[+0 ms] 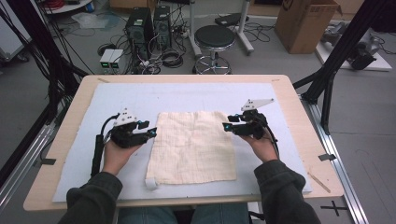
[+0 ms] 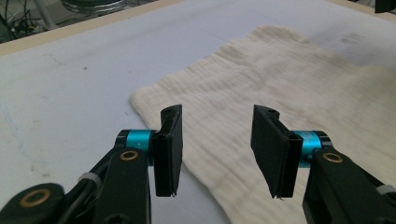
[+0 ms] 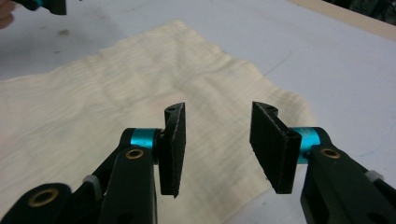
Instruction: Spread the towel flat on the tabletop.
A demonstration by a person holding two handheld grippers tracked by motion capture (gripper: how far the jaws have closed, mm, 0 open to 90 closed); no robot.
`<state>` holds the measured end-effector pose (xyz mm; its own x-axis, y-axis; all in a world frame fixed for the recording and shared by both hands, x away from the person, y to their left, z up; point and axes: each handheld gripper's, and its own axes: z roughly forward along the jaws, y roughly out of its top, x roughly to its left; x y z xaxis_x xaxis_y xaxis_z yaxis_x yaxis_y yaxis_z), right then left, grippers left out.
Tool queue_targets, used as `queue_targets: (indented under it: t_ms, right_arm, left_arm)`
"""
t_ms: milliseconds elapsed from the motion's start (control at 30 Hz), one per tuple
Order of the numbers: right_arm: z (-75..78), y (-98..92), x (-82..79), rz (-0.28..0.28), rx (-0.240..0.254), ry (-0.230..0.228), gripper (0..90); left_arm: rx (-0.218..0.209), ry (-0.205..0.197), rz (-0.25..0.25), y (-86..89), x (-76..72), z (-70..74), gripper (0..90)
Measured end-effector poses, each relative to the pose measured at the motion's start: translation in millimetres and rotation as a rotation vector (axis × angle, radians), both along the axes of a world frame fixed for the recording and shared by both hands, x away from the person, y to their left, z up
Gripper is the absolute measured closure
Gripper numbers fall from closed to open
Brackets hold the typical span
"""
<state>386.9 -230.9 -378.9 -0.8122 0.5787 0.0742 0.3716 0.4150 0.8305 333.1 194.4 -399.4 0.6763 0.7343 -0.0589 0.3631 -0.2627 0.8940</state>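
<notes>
The left tongs stand with their jaws spread apart and nothing between them, hovering at the left edge of the cream cloth; in the left gripper view the left tongs look down over that edge, and the cloth spreads away to the right and far side of the jaws. The right tongs are likewise parted and empty, poised at the cloth's right edge toward its far corner; in the right gripper view the right tongs sit over the cloth, its far right corner just beyond the right jaw. So the cloth lies between the two tongs, inward from each, and each hand is nearest its own side edge, with neither clearly closer than the other. The cloth is spread flat and nearly square on the pale blue mat, its slightly longer side running near to far, with a small white tag at its near left corner. Judging from this, a fold or lift would begin with each pair of tongs closing on the edge right beside it. The mat covers the wooden table, and beyond the table's far edge a black stool stands on the floor among cables.
</notes>
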Motion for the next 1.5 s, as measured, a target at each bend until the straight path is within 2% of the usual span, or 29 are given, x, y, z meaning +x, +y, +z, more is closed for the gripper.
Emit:
queue_targets:
  t_ms: [133, 167, 233, 333, 433, 533, 600, 700, 800, 867, 967, 1100, 1233, 1300, 1400, 1500]
  right_arm:
    - [-1.1, -1.0, -27.5, 0.065, 0.023, -0.029, 52.7]
    - [-2.7, -0.6, -33.4, 0.085, 0.023, -0.027, 51.4]
    - [-7.4, 0.2, -44.5, 0.115, 0.012, -0.031, 50.6]
    - [-16.8, 1.0, -58.4, 0.155, -0.005, -0.021, 50.2]
    - [-28.3, 1.4, -66.9, 0.171, -0.035, -0.007, 50.3]
    - [-39.0, 0.5, -72.0, 0.189, -0.053, 0.026, 51.1]
    - [-45.0, -0.8, -73.9, 0.198, -0.066, 0.044, 52.1]
    - [-51.8, -1.3, -74.7, 0.219, -0.099, 0.076, 54.6]
    - [-56.2, 1.2, -74.6, 0.231, -0.137, 0.082, 57.5]
    - [-59.5, 5.1, -75.2, 0.244, -0.182, 0.085, 59.6]
    - [-60.1, 6.9, -76.2, 0.240, -0.201, 0.063, 65.4]
    - [-61.4, 5.1, -73.7, 0.236, -0.186, 0.063, 74.4]
    - [-61.4, 5.8, -72.8, 0.260, -0.180, 0.073, 85.8]
    - [-60.3, 6.0, -73.0, 0.267, -0.192, 0.063, 87.4]
    - [-59.8, 5.1, -73.7, 0.266, -0.186, 0.080, 87.6]
    - [-59.4, 3.7, -75.7, 0.277, -0.181, 0.086, 87.7]
  left_arm:
    - [0.007, 0.001, -0.076, 4.2, -25.1, -4.7, 53.4]
    - [0.026, 0.000, -0.094, 4.5, -30.0, -5.3, 52.9]
    - [0.018, -0.003, -0.127, 5.5, -38.8, -8.2, 52.2]
    - [0.060, -0.005, -0.173, 4.8, -48.9, -15.0, 50.5]
    - [0.092, 0.009, -0.217, 3.6, -54.1, -22.8, 49.9]
    - [0.119, 0.032, -0.261, 0.6, -55.4, -30.2, 50.1]
    - [0.128, 0.056, -0.293, -1.8, -54.9, -33.9, 53.0]
    - [0.171, 0.092, -0.333, -7.1, -54.3, -39.2, 58.4]
    - [0.215, 0.116, -0.347, -10.5, -54.1, -43.3, 62.8]
    - [0.220, 0.108, -0.347, -11.0, -55.4, -43.1, 64.9]
    - [0.221, 0.099, -0.351, -11.2, -56.8, -43.3, 74.4]
    - [0.231, 0.080, -0.367, -12.9, -60.4, -43.7, 86.6]
    - [0.243, 0.073, -0.363, -13.3, -62.8, -42.7, 88.4]
    - [0.241, 0.077, -0.363, -13.3, -65.0, -42.2, 88.5]
    - [0.240, 0.080, -0.370, -13.5, -68.7, -40.8, 88.5]
    - [0.231, 0.064, -0.372, -14.9, -73.9, -39.3, 88.5]
